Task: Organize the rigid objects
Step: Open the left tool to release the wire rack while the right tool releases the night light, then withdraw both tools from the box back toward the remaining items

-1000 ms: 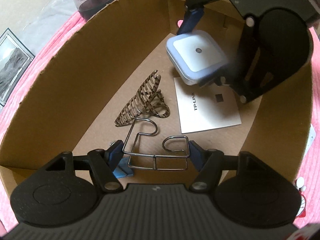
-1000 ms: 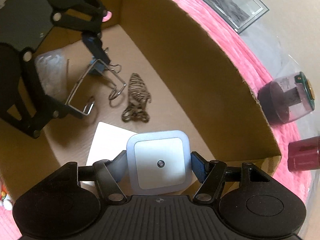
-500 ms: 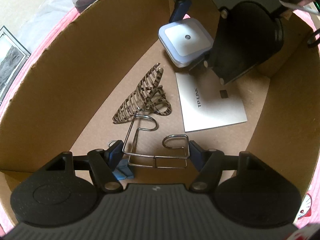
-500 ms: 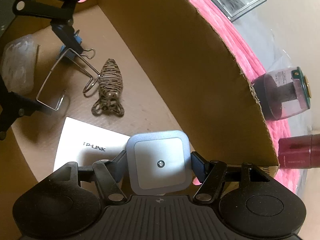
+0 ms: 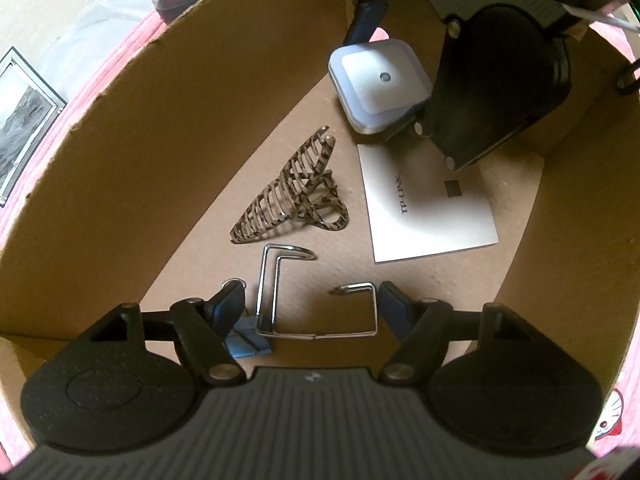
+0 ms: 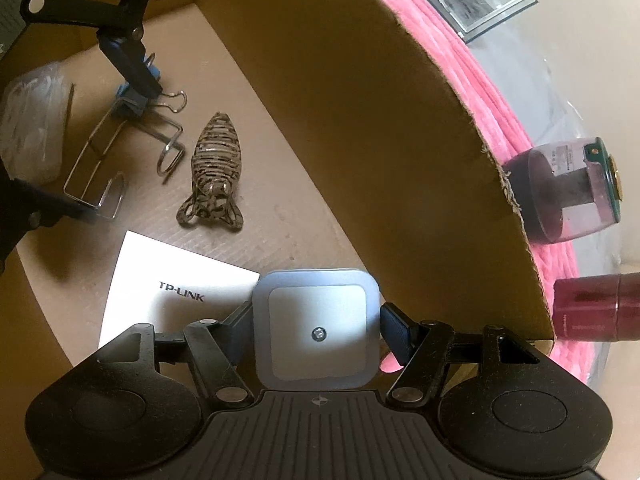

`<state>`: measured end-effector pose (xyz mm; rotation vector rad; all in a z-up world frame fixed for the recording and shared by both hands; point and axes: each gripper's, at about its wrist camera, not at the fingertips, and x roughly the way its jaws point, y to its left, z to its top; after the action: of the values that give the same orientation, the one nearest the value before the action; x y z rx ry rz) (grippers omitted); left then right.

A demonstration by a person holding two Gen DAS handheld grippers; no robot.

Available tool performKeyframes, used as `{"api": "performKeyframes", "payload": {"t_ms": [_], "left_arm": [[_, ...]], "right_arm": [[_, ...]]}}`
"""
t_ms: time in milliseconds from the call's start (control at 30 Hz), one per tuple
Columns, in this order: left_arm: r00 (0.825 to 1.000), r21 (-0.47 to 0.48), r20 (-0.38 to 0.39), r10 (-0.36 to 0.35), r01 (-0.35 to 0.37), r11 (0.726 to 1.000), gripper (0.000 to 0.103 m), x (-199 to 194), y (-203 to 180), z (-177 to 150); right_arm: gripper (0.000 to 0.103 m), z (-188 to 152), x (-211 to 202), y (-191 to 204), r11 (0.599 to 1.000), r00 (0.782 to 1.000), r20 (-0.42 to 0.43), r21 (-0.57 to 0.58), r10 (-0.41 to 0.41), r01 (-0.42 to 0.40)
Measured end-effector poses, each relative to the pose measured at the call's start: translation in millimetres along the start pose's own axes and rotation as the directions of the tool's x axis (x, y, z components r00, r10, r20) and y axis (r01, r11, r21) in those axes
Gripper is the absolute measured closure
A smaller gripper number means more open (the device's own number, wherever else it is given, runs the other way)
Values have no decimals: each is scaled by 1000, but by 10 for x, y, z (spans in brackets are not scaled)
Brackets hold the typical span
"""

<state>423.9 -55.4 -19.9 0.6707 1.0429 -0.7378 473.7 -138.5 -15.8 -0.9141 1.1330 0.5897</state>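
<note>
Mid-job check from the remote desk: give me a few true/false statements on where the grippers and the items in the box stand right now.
1. The right gripper has the square night light between its fingers. True.
2. The wire hook hangs in the air. False: it lies on the box floor between the left gripper's spread fingers.
3. The hair claw lies inside the box. True.
4. The TP-LINK card lies on the pink cloth. False: it lies on the box floor.
</note>
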Motion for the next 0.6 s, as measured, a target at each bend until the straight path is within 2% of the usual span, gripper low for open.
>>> {"api": "performKeyframes", "payload": {"t_ms": [333,600], "left_arm": [[999,-25,39,16,-15,1000,33,-244,-9,-43],[990,-80,132,47,-37,996,33,-723,-132,-143]], "right_arm": [[38,-110,-298,-85,998,997,83,57,2,-7],[37,-283,-925,-90,989,977,212,150,-14,-18]]}}
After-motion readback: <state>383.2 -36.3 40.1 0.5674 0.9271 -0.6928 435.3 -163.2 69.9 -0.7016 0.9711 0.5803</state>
